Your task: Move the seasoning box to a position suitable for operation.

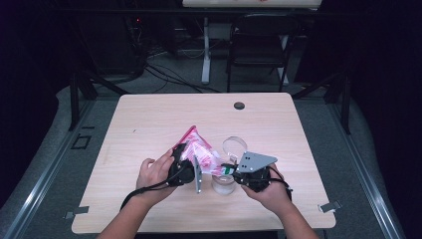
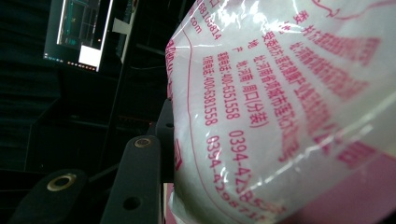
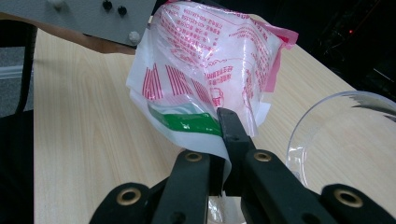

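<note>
A clear plastic bag [image 1: 201, 149] with pink print and white powder inside is held up over the table between both hands. My left gripper [image 1: 185, 158] grips its bulging left side; in the left gripper view the bag [image 2: 280, 107] presses against one black finger [image 2: 135, 186]. My right gripper [image 1: 230, 170] is shut on the bag's lower corner, by a green stripe [image 3: 191, 122]; in the right gripper view that gripper [image 3: 220, 140] pinches the thin white edge. A small clear jar [image 1: 223, 185] stands on the table just below the bag.
A clear round dish [image 1: 234, 145] lies on the wooden table [image 1: 149, 119] behind the right hand, and its rim [image 3: 322, 121] shows in the right gripper view. A black cap [image 1: 239, 105] sits near the far edge. A chair [image 1: 259, 45] and cables are beyond.
</note>
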`<state>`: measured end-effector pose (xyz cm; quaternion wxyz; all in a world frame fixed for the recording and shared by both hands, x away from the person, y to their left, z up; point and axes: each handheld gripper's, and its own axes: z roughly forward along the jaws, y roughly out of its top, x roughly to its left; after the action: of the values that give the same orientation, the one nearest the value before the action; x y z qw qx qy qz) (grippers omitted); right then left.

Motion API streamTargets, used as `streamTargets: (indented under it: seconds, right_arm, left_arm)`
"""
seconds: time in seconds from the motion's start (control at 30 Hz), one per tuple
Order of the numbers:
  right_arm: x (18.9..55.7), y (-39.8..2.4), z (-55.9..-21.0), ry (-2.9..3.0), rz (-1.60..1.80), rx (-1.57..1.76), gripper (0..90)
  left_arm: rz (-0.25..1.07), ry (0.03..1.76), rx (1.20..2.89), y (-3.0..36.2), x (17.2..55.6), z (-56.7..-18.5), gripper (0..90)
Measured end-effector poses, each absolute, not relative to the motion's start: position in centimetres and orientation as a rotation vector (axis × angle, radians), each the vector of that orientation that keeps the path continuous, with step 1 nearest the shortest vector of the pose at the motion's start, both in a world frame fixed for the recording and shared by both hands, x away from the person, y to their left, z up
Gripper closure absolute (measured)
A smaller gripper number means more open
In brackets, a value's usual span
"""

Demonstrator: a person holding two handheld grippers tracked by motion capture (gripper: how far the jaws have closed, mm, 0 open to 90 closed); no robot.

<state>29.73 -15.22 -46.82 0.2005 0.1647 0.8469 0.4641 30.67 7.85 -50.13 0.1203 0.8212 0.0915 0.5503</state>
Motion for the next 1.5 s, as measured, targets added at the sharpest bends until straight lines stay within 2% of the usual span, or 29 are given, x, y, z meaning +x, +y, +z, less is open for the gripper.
streamTargets:
  seconds: [1.5]
  right_arm:
    - [29.79, -15.52, -46.84, 2.355, 1.299, 0.481, 90.0]
  left_arm:
    - [1.668, 0.212, 2.381, 7.58, 30.58, -49.40, 64.7]
